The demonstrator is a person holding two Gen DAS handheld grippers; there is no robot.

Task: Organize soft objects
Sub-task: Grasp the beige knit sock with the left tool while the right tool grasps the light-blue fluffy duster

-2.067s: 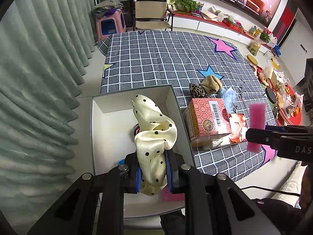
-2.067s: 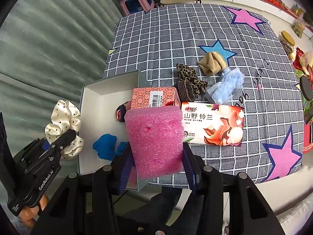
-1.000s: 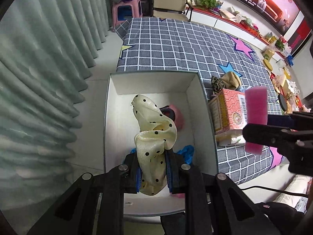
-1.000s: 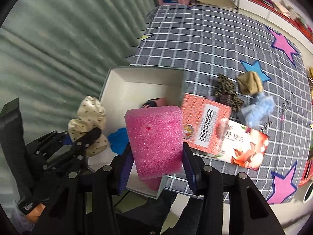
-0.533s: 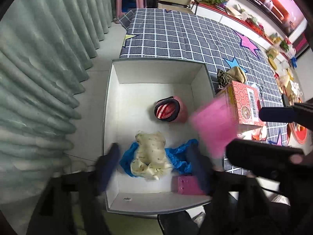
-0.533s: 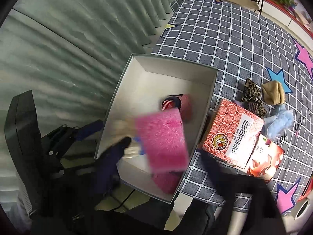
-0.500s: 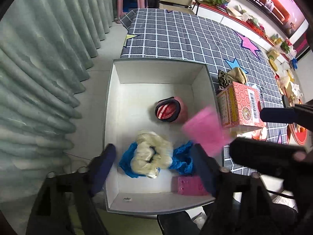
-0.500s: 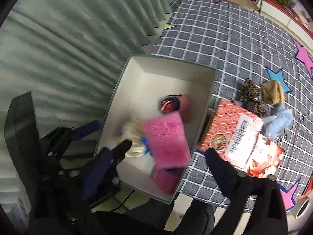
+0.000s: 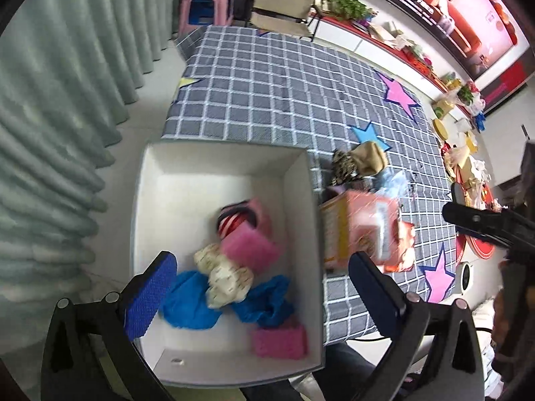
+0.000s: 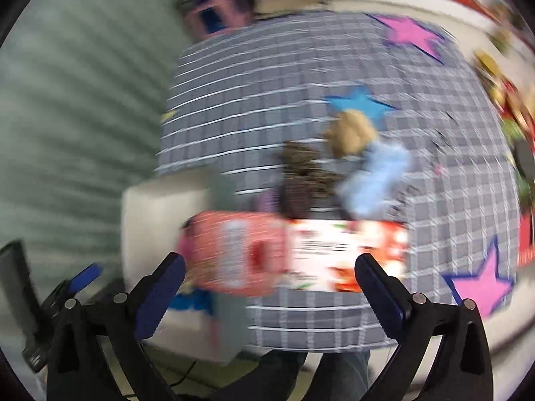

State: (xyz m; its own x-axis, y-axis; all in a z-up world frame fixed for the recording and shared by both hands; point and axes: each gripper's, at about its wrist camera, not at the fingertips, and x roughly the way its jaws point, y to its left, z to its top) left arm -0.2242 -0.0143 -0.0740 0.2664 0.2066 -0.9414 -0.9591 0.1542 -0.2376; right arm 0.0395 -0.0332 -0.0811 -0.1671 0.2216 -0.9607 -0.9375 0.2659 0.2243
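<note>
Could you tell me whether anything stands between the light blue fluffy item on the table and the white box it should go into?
Yes: the red carton stands against the white box wall, between it and the light blue fluffy item.

No legible text; print on red carton [image 9: 364,230] and wall screen [image 9: 448,3] blurred.

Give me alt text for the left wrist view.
The open, empty left hand-held gripper hangs over a white box holding a pink sponge, a spotted scrunchie and blue cloth.
</note>
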